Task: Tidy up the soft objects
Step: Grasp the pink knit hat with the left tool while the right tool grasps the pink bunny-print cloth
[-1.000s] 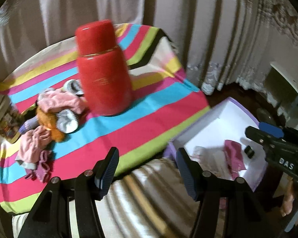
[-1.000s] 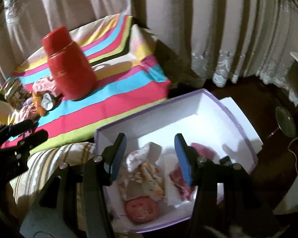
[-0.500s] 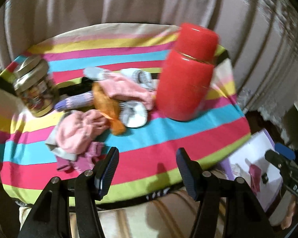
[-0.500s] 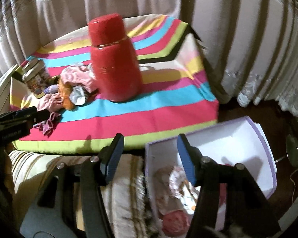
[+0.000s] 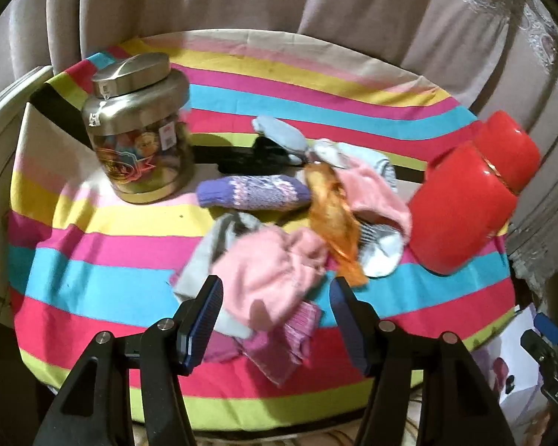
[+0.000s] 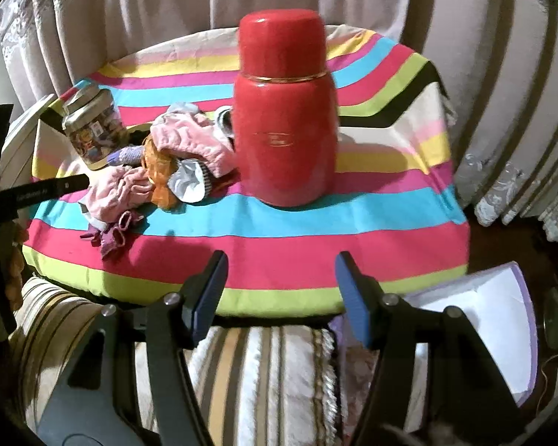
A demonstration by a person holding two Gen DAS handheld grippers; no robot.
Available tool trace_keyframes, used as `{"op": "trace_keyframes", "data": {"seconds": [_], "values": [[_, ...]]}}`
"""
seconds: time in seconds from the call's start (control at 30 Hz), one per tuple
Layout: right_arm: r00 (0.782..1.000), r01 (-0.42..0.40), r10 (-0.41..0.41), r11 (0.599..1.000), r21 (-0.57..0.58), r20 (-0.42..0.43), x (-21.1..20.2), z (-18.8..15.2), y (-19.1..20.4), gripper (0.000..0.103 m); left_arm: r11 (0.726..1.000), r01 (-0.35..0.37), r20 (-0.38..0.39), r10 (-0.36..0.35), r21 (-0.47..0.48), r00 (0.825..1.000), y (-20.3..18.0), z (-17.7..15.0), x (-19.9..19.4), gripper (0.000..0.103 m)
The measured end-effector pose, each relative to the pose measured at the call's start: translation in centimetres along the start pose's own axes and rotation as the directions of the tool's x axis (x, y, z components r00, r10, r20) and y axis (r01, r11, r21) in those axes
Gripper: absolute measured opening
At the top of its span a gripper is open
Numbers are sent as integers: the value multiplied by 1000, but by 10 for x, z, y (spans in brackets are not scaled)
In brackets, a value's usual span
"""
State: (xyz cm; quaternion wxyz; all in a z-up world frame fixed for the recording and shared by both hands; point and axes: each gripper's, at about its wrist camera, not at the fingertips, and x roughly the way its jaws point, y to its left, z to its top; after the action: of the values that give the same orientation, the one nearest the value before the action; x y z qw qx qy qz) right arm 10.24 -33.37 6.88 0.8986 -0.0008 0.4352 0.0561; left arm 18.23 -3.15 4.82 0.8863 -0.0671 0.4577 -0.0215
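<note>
Socks and small knitted things lie in a loose heap (image 5: 297,230) at the middle of the left wrist picture, on a round table under a striped cloth (image 5: 93,282). A pink fuzzy piece (image 5: 275,278) sits at the near edge of the heap, just above the gap of the left gripper (image 5: 275,301), whose jaws stand apart with nothing pressed between them. A purple patterned sock (image 5: 253,193) lies across the centre, an orange strip of cloth (image 5: 334,215) runs down to its right, and a grey and white sock (image 5: 381,251) rests beside that. A metal-lidded jar (image 5: 145,126) stands at the upper left, and a red flask (image 5: 468,200) at the right edge, close to the heap. In the right wrist picture the right gripper (image 6: 279,286) is at the lower centre over the near rim of the table; its jaws have just been opening and are apart, with nothing between them. The same heap (image 6: 160,171) shows at the middle left there, and the flask (image 6: 284,111) stands upright at the centre. A white box with a purple rim (image 6: 502,334) is at the lower right, below the table edge; what is in it cannot be seen.
</note>
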Motion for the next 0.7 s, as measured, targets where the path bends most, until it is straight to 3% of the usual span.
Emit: {"op": "trace_keyframes", "data": {"seconds": [0.5, 0.57, 0.6, 0.7], "values": [[998, -60, 58, 993, -100, -21, 58, 39, 56, 68, 973, -72, -87, 93, 219, 992, -28, 3, 65, 60], [998, -64, 62, 992, -113, -20, 63, 42, 61, 69, 964, -78, -79, 101, 253, 992, -32, 0, 70, 50], [998, -65, 63, 991, -121, -20, 66, 43, 65, 70, 963, -74, -80, 98, 259, 992, -32, -1, 72, 41], [998, -67, 64, 988, -136, -27, 74, 46, 73, 70, 965, -50, -71, 70, 257, 995, -30, -2, 75, 29]]}}
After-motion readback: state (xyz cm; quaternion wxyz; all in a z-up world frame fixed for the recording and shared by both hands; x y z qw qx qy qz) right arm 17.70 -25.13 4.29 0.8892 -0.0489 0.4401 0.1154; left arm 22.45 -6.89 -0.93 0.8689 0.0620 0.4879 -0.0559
